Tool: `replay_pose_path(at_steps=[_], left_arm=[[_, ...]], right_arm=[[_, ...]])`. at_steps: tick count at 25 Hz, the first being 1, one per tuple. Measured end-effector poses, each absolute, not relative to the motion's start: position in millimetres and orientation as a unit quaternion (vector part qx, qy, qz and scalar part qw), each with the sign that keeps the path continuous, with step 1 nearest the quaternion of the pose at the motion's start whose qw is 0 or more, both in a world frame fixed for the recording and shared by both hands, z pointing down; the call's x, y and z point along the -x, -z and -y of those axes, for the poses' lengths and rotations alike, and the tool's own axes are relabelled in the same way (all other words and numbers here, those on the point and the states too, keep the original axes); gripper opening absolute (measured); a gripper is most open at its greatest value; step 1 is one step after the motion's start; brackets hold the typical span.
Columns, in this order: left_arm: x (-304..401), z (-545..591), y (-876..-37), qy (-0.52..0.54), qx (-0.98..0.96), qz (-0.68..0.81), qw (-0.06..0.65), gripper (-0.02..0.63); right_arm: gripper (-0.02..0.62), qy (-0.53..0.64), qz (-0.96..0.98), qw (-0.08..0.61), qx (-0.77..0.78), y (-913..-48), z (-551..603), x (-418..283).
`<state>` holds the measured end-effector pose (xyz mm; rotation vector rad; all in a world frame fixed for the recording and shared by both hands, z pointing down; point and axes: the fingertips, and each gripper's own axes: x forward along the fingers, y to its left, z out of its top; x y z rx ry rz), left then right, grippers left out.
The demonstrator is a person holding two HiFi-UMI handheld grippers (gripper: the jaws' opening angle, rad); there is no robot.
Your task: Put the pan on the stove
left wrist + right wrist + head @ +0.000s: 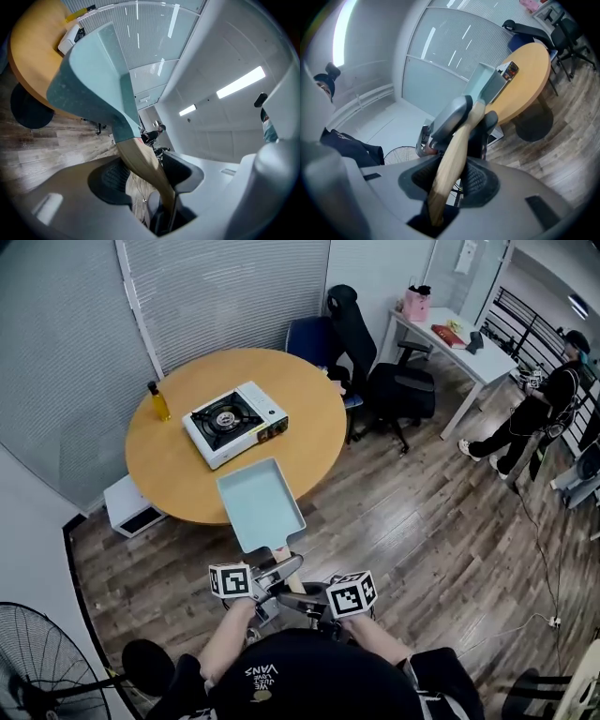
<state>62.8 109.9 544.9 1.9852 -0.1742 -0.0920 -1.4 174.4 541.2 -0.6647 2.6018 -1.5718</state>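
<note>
Your left gripper and right gripper both squeeze the wooden handle. The blue pan hangs over the near edge of the round table, short of the stove. It looks stiff and front-heavy, so grip the handle tight.

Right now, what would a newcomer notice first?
A pale blue rectangular pan, held by its wooden handle in the left gripper and right gripper together, at the round table's near edge. Beyond it on the table sits a white portable stove, a yellow bottle to its left.
</note>
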Motion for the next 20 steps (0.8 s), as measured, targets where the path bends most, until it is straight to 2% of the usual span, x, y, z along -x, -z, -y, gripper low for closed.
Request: replay_pose_path(at_steps=[10, 20], left_arm=[[-110, -113, -549, 0.073, -0.831, 0.128, 0.536, 0.207], [-118, -86, -552, 0.074, -0.827, 0.142, 0.539, 0.207]], right_arm=[[0.117, 0.502, -0.851, -0.016, 0.155, -549, -186, -56], [0.120, 0.503, -0.852, -0.019, 0.143, -549, -160, -65]])
